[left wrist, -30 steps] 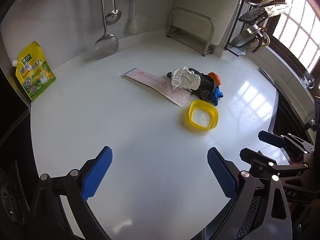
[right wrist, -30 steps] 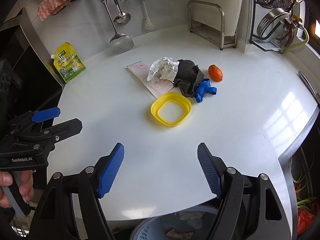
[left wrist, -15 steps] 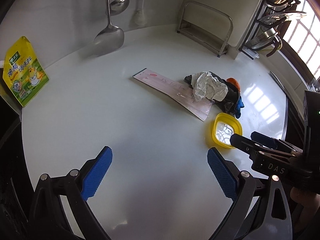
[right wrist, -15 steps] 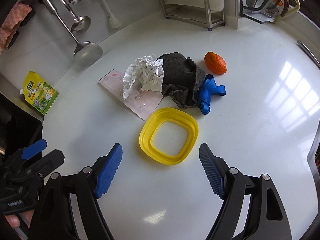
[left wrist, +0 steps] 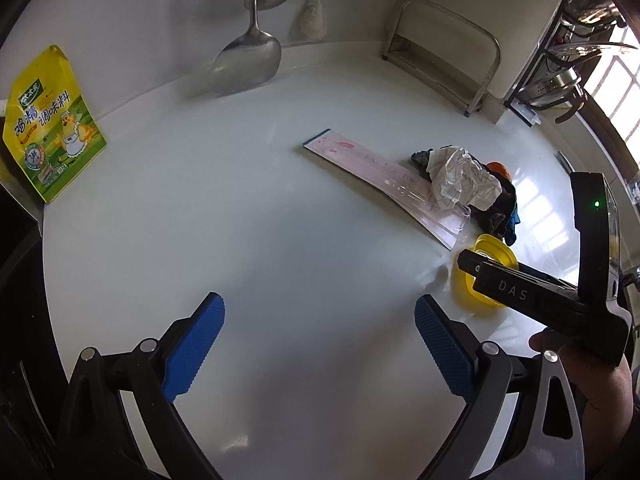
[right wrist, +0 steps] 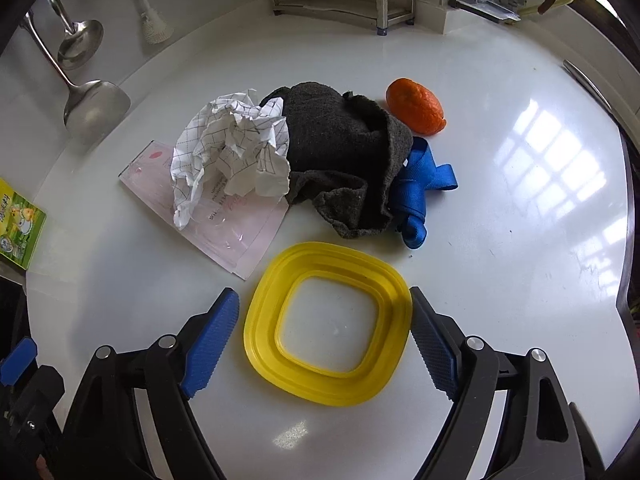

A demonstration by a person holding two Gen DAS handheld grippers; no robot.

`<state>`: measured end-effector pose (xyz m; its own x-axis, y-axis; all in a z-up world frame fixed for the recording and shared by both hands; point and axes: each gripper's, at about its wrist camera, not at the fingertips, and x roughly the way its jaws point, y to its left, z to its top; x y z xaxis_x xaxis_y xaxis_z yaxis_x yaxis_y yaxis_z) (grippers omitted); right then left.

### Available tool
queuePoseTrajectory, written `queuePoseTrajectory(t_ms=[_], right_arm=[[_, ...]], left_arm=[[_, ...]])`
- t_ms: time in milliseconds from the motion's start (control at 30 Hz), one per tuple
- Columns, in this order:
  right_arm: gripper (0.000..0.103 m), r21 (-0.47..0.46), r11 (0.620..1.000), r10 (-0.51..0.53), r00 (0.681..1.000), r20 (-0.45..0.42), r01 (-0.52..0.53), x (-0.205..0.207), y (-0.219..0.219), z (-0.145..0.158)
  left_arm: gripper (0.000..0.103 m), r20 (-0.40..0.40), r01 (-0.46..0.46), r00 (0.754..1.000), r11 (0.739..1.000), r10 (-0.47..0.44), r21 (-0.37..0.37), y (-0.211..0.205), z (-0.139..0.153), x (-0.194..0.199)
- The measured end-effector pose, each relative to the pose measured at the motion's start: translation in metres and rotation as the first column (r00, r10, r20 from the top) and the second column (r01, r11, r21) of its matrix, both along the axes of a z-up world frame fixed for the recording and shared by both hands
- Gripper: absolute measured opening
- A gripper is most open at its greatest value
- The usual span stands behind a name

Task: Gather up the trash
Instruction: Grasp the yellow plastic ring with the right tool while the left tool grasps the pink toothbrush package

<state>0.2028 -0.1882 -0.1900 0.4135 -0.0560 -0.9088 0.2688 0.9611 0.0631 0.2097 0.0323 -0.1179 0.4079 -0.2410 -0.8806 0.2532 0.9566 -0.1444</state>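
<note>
A trash pile lies on the white counter [right wrist: 520, 248]: crumpled checked paper [right wrist: 232, 152], a dark grey cloth [right wrist: 340, 148], a blue strap [right wrist: 420, 184], an orange peel [right wrist: 416, 106], a flat pink plastic package [right wrist: 208, 216] and a yellow square ring lid [right wrist: 328, 328]. My right gripper [right wrist: 324, 340] is open, its fingers on either side of the yellow lid. My left gripper [left wrist: 320, 344] is open and empty over bare counter, left of the pile [left wrist: 464, 184]. The right gripper's body partly hides the yellow lid [left wrist: 492, 248] in the left wrist view.
A yellow seasoning pouch [left wrist: 48, 124] leans at the far left. A metal ladle [left wrist: 248, 60] and brush [left wrist: 312, 20] hang at the back wall. A metal rack [left wrist: 444, 52] and dish rack [left wrist: 568, 72] stand at the back right.
My right gripper has moved forward and down until its open fingers flank the yellow lid. My left gripper has shifted left and closer to the counter.
</note>
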Motion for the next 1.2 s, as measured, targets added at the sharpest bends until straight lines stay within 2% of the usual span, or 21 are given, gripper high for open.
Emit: queuePoseTrajectory(t_ms=[100,233,300,500,633,733,933,1000,1033,1200], right_arm=[[0.076,-0.048,0.998,0.050,0.999,-0.007,-0.050,0.000,0.004,-0.001],[0.069,-0.005,0.996,0.086,0.996,0.004,-0.086,-0.010,-0.004,0.005],[0.069,0.027,0.996,0.082,0.996,0.025,-0.083,-0.019,-0.013,0.012],[0.069,0.020,0.994,0.105,0.993,0.058,-0.107,-0.041,-0.022,0.034],[0.069,0.030,0.994,0.100,0.993,0.067,-0.102,-0.063,-0.024,0.044],[0.069,0.028,0.994,0.105,0.992,0.073,-0.107,-0.075,-0.025,0.049],[0.069,0.024,0.993,0.110,0.990,0.088,-0.113,-0.085,-0.029,0.058],[0.069,0.024,0.993,0.111,0.990,0.092,-0.114,-0.086,-0.031,0.060],[0.069,0.024,0.993,0.113,0.989,0.094,-0.116,-0.087,-0.030,0.061],[0.069,0.021,0.991,0.132,0.986,0.102,-0.135,-0.090,-0.024,0.065]], left_arm=[[0.094,-0.009,-0.002,1.000,1.000,0.002,-0.017,-0.003,-0.002,0.007],[0.094,-0.035,0.002,0.999,0.998,-0.004,-0.067,-0.011,-0.006,0.021],[0.094,-0.051,0.004,0.999,0.995,-0.009,-0.096,-0.019,-0.010,0.030],[0.090,-0.117,-0.048,0.993,0.979,0.025,-0.197,-0.040,-0.025,0.071],[0.079,-0.216,-0.123,0.974,0.955,0.064,-0.271,-0.052,-0.041,0.100],[0.073,-0.275,-0.166,0.958,0.941,0.083,-0.295,-0.063,-0.053,0.110],[0.058,-0.269,-0.166,0.959,0.943,0.087,-0.288,-0.081,-0.056,0.116],[0.047,-0.274,-0.173,0.957,0.943,0.094,-0.283,-0.082,-0.057,0.118],[0.034,-0.279,-0.177,0.955,0.945,0.097,-0.276,-0.079,-0.058,0.120],[0.021,-0.294,-0.165,0.953,0.944,0.077,-0.287,-0.076,-0.062,0.123]])
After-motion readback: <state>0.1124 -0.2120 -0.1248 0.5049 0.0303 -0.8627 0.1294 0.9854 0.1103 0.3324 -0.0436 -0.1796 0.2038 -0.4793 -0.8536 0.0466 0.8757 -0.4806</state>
